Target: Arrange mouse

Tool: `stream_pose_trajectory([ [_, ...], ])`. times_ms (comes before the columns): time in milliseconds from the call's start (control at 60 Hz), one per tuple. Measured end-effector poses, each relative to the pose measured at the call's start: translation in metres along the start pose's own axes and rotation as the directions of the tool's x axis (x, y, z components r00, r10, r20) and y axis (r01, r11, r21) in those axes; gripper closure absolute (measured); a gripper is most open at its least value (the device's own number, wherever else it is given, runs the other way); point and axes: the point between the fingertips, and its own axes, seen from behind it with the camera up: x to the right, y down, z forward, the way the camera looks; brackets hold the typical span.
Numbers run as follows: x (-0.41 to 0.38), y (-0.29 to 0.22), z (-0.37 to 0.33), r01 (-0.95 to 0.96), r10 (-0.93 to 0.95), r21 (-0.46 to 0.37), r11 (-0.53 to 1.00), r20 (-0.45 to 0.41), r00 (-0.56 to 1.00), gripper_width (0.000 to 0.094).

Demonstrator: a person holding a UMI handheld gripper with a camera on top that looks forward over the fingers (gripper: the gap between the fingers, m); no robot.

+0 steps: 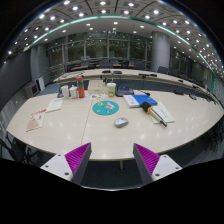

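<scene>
One small grey mouse (121, 122), rounded and low, lies on the table (70, 125) at twelve o'clock beyond the wide-open, empty gripper (110, 160).

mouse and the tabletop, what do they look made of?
Mouse: looks like grey plastic with a slight sheen, judging by its smooth rounded shell; too small to tell more. Table: pale, smooth top, probably laminate or coated board, since it shows an even matt surface with soft reflections of the ceiling lights. The gripper is open, well short of the mouse.
</scene>
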Motion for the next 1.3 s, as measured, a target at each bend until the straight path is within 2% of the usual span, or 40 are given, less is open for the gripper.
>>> stream_pose_trajectory([
  [67,0.0,0.002,0.009,-0.005,0.005,-0.007,1.0,0.001,1.0,0.008],
  [217,0.004,0.01,0.101,-0.004,0.004,-0.02,1.0,-0.01,1.0,0.0081],
  [250,0.004,0.012,0.086,-0.005,0.004,-0.029,1.0,-0.016,1.0,0.0081],
  [500,0.024,0.009,0.237,-0.033,0.033,-0.003,0.999,-0.032,0.999,0.0079],
  [717,0.039,-0.001,0.324,-0.076,0.074,-0.028,0.997,-0.049,0.996,0.0083],
  [933,0.046,-0.005,0.372,-0.11,0.107,-0.066,0.992,-0.054,0.993,0.0088],
  [1150,0.049,-0.02,0.402,-0.096,0.091,-0.065,0.993,-0.073,0.993,0.0101],
  [1217,0.049,-0.024,0.41,-0.088,0.083,-0.064,0.994,-0.08,0.993,0.0134],
  [1300,0.053,-0.027,0.416,-0.062,0.057,-0.057,0.996,-0.094,0.994,0.0224],
])
